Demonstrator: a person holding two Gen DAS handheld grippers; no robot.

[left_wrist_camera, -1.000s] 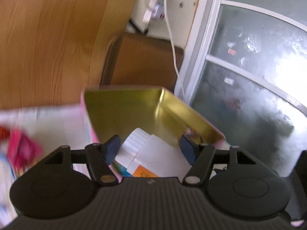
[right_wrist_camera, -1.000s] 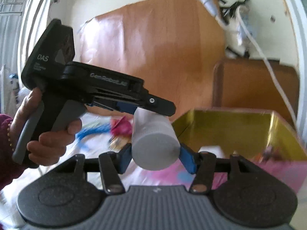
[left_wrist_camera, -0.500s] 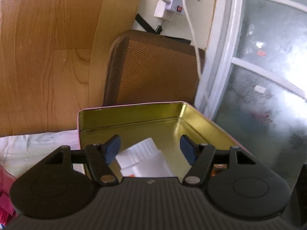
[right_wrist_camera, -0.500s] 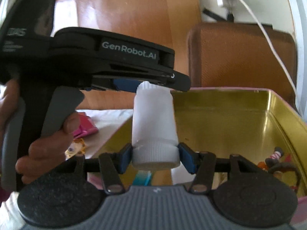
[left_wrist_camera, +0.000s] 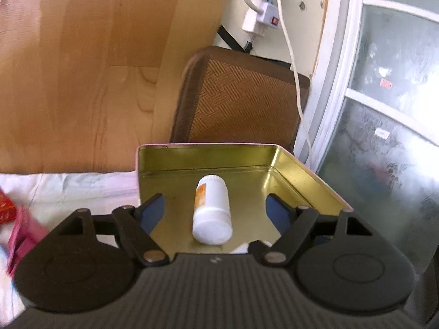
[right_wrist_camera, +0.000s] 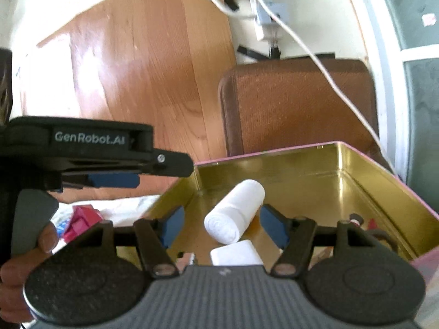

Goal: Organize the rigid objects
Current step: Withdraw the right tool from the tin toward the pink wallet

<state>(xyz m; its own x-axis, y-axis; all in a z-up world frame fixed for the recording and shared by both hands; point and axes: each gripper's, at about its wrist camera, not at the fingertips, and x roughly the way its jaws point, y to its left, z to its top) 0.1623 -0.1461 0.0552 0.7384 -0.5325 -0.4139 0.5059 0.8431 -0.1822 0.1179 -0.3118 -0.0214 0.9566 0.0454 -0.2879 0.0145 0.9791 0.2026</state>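
White bottle (left_wrist_camera: 211, 209) w/ orange label lies on its side on the floor of the gold tin (left_wrist_camera: 301, 176), pink outside, cap end toward my left cam. From the right cam the same bottle (right_wrist_camera: 235, 213) lies diagonal; a second white bottle (right_wrist_camera: 237, 253) sits just below it, partly hidden by the tool body. My left tool (left_wrist_camera: 215, 209) has just been opening: jaws wide apart, bottle between them but clear of both pads. My right tool (right_wrist_camera: 221, 223) has also just been opening; pads near the bottle, not pressing. Only the right view shows the left tool (right_wrist_camera: 109, 161) from the side w/ the hand (right_wrist_camera: 27, 257) on its trigger, plus small items in the tin's right corner, too blurred to ID. Left view shows the label.
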